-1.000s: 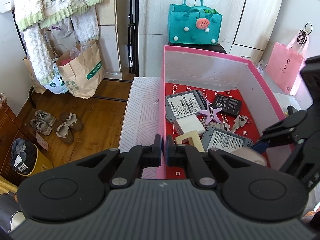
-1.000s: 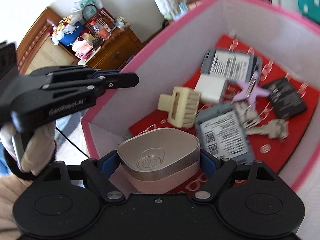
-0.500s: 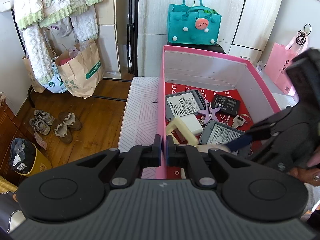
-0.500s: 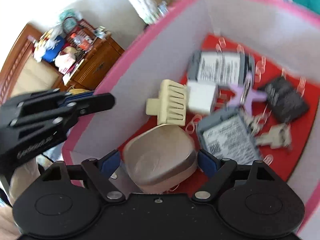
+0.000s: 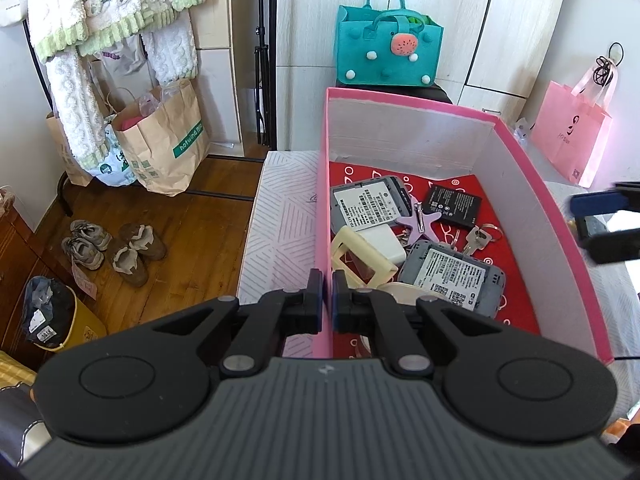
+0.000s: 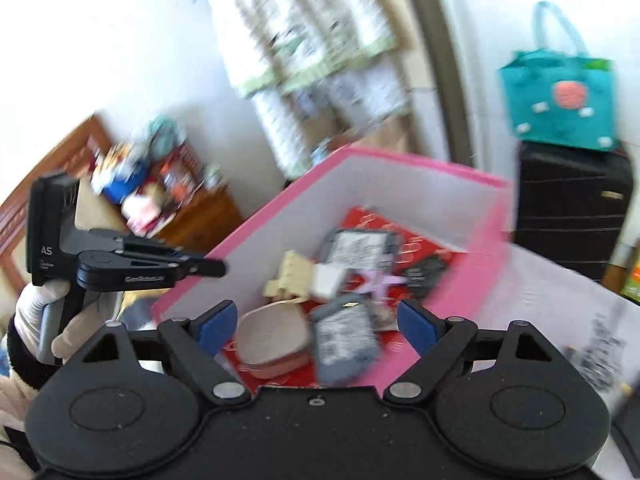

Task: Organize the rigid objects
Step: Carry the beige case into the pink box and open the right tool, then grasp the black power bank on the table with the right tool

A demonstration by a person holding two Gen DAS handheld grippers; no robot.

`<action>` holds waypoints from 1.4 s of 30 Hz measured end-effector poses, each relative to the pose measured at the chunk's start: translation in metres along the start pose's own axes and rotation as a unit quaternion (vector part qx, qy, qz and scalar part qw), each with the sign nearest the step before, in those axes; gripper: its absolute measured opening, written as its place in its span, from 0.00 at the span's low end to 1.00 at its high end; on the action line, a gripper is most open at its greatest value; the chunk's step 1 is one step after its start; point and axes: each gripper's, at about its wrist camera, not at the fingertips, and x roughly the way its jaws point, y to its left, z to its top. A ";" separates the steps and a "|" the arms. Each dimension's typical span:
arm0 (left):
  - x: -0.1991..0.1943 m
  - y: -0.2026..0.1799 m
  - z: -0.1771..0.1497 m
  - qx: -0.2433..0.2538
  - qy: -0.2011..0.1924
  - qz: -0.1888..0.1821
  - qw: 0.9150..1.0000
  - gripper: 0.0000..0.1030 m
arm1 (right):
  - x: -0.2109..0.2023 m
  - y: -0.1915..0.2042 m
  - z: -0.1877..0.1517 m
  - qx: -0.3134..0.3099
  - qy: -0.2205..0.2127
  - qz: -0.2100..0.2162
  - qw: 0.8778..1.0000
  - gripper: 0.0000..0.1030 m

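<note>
Below centre in the left wrist view, the left tool (image 5: 327,298) is clamped on the near left wall of the pink box (image 5: 532,196), one finger outside and one inside the rim. At the bottom of the right wrist view, the right tool (image 6: 316,320) is spread wide with nothing between its blue-padded fingers (image 6: 218,322) — it sits above the box's near edge.

Inside the box, on a red patterned liner (image 5: 516,240), the rigid objects lie in a loose heap. A beige rounded case (image 6: 272,338) rests at the near end, partly hidden behind the left tool in the left wrist view. Just beyond it, left of centre, a cream hair claw clip (image 5: 360,258) touches a white charger block (image 5: 386,242). A grey phone back with a white label (image 5: 452,276) lies right of the clip, and a second grey phone back (image 5: 368,204) lies farther up the frame. Between them sit a lilac star-shaped clip (image 5: 420,220) and, to the right, a black battery (image 5: 454,204) and a bunch of keys (image 5: 478,236).

The box stands on a white geometric-patterned bench (image 5: 280,220). A teal felt bag (image 5: 388,48) is at upper centre, a pink gift bag (image 5: 572,136) at right. The right wrist view is motion-blurred.
</note>
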 end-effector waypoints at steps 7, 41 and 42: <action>0.001 -0.002 0.000 -0.007 -0.001 0.009 1.000 0.04 | -0.059 -0.037 -0.044 -0.005 -0.073 -0.159 0.984 0.90; 0.005 -0.013 0.005 -0.019 0.017 0.054 0.998 0.05 | -0.046 -0.190 -0.096 -0.059 0.012 -0.195 0.979 0.77; 0.005 -0.013 0.005 -0.019 0.018 0.054 0.998 0.05 | -0.047 -0.190 -0.096 -0.045 0.012 -0.198 0.979 0.76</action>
